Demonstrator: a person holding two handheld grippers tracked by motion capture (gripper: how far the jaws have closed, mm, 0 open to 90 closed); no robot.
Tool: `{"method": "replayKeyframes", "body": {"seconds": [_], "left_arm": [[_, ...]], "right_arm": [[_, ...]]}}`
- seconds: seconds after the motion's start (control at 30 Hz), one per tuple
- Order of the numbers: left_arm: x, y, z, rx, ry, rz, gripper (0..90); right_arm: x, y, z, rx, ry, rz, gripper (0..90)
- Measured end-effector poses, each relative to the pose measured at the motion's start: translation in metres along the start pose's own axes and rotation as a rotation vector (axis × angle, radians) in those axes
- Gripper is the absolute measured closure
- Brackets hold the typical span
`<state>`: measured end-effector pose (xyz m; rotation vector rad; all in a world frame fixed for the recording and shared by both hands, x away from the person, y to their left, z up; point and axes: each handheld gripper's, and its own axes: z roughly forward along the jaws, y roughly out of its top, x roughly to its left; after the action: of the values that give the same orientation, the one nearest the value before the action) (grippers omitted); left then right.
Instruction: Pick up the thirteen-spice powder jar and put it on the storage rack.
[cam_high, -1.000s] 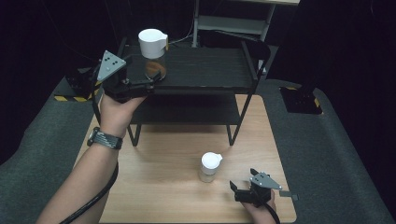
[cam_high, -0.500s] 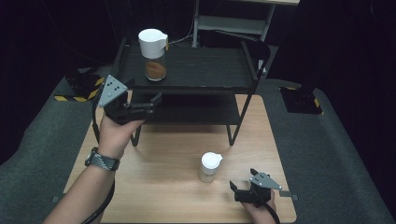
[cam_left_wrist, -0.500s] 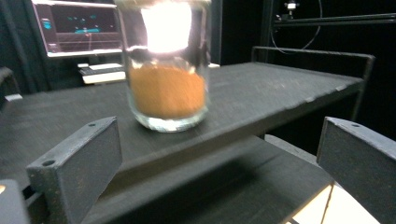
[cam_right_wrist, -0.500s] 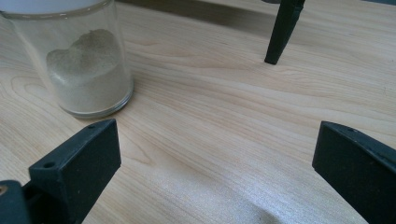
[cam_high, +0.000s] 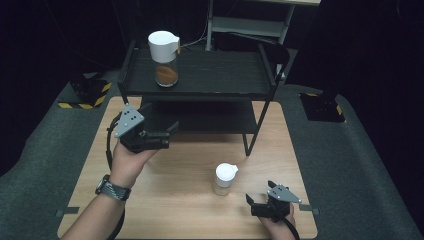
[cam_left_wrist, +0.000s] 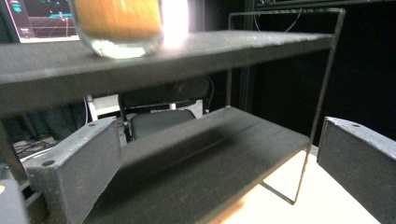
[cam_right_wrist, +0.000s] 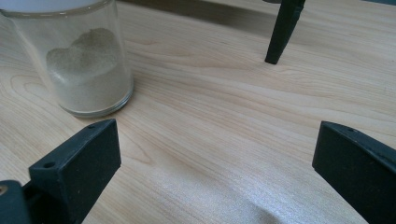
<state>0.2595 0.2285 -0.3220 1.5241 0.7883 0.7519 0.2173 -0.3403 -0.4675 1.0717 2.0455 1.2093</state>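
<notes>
One jar is done: the glass spice jar with the white lid and brown powder (cam_high: 163, 59) stands upright at the left end of the top shelf of the black two-tier metal rack (cam_high: 215, 87), and nothing is gripping it. Your left hand-held gripper (cam_high: 159, 134) sits just in front of the rack's lower shelf, jaws spread and empty. What's left, as I read it: the second glass jar with a white lid and pale powder (cam_high: 224, 178) stands upright on the light wooden worktop (cam_high: 180, 200), near the rack's front right leg. Your right hand-held gripper (cam_high: 260, 205) rests low on the worktop just beside that jar, jaws wide apart, not touching it. So roughly halfway; grasp and lift of jar two not yet begun.
</notes>
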Motion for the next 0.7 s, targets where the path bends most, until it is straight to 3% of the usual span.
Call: {"method": "replayKeyframes", "body": {"seconds": [0.07, 0.7], "left_arm": [[-0.006, -0.008, -0.002, 0.011, 0.015, 0.037, 0.4], [-0.015, -0.053, -0.010, 0.088, -0.023, 0.024, 0.3]], "right_arm": [[0.000, 0.000, 0.000, -0.001, -0.001, 0.000, 0.5], [0.001, 0.000, 0.000, 0.001, -0.003, -0.004, 0.4]]}}
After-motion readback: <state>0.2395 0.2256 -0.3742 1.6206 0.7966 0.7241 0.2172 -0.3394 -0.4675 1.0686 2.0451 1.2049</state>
